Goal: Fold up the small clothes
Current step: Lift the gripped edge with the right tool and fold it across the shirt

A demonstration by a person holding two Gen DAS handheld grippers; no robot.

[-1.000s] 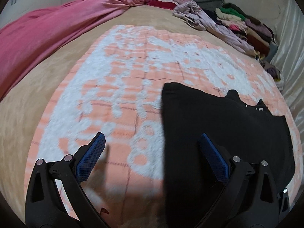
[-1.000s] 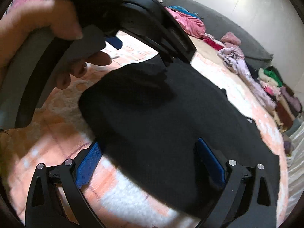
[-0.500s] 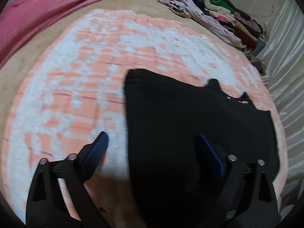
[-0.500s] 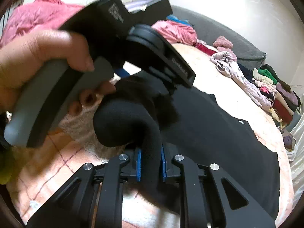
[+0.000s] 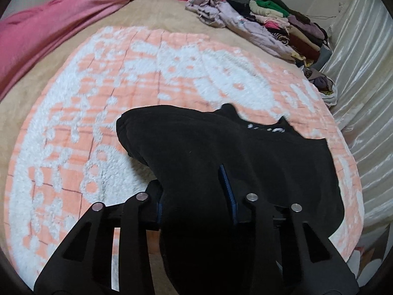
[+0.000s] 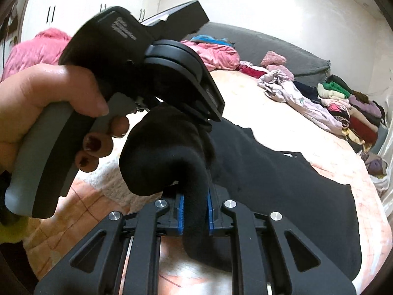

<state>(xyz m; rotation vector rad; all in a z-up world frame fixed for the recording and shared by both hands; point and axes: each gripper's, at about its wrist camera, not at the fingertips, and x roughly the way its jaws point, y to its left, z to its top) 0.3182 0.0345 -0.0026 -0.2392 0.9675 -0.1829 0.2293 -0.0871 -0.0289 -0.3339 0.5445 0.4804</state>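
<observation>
A black garment [image 5: 245,152] lies on the orange-and-white blanket [image 5: 122,86], its near edge lifted. My left gripper [image 5: 196,196] is shut on a thick bunch of that edge. My right gripper [image 6: 194,211] is shut on a rolled fold of the same black garment [image 6: 282,184], held up off the blanket. In the right wrist view the left gripper's body [image 6: 147,73] and the hand holding it are close at the left, with the cloth running up into it.
A pink duvet [image 5: 61,24] lies along the far left. A stack of folded clothes [image 5: 282,24] and a lilac garment [image 5: 233,22] sit at the far right of the bed. A white curtain [image 5: 363,86] hangs at the right. A grey headboard [image 6: 282,51] is behind.
Both grippers were open over the garment a second ago. The right one shut on the near edge first, then the left one shut too. The edge is now lifted off the blanket.
</observation>
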